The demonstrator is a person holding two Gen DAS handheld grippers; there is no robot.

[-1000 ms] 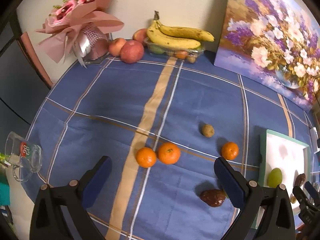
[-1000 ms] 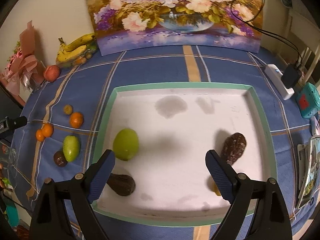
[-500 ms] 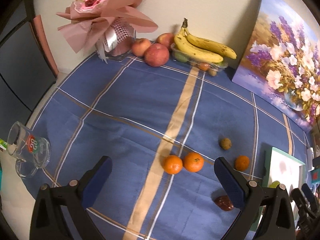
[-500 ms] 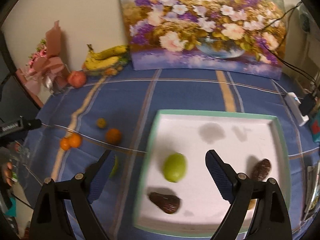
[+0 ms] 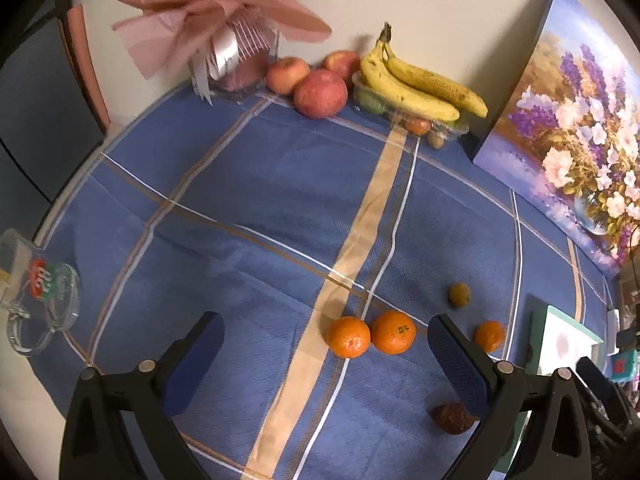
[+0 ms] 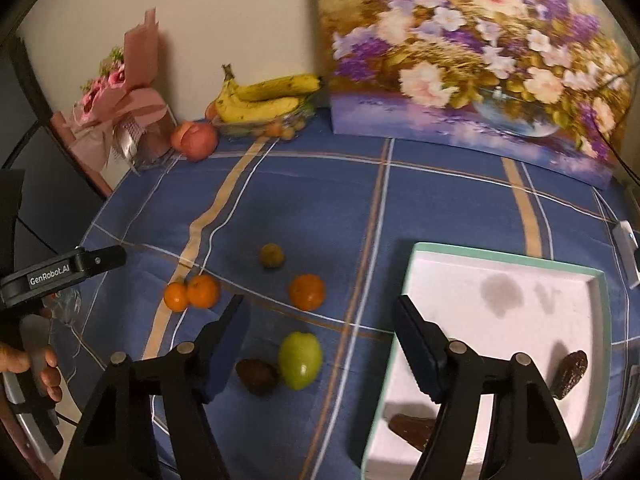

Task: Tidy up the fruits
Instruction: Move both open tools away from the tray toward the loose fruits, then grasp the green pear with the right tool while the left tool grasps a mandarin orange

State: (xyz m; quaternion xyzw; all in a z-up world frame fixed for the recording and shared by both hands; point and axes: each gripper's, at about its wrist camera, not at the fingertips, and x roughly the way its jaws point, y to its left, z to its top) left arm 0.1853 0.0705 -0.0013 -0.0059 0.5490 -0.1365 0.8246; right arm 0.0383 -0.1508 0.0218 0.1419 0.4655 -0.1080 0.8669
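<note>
My left gripper [image 5: 326,356] is open and empty above the blue tablecloth, close over two oranges [image 5: 370,336]. A third orange [image 5: 489,335], a small brown-green fruit [image 5: 459,294] and a dark brown fruit [image 5: 454,419] lie to the right. My right gripper [image 6: 320,344] is open and empty, over a green fruit [image 6: 300,359] and a dark fruit [image 6: 257,375] on the cloth. The white tray with a green rim [image 6: 508,264] lies at the right and holds two dark brown fruits [image 6: 570,374]. The tray also shows in the left wrist view [image 5: 568,344].
Bananas [image 5: 416,84] on a clear box, apples [image 5: 320,93] and a pink bouquet [image 5: 228,20] stand along the back wall. A flower painting [image 6: 472,56] leans at the back right. A glass mug [image 5: 36,292] lies at the table's left edge. A white power strip [image 6: 626,248] lies right of the tray.
My right gripper has swung left from over the tray to over the green and dark fruit on the cloth. My left gripper has shifted left and back; the fruits have not moved.
</note>
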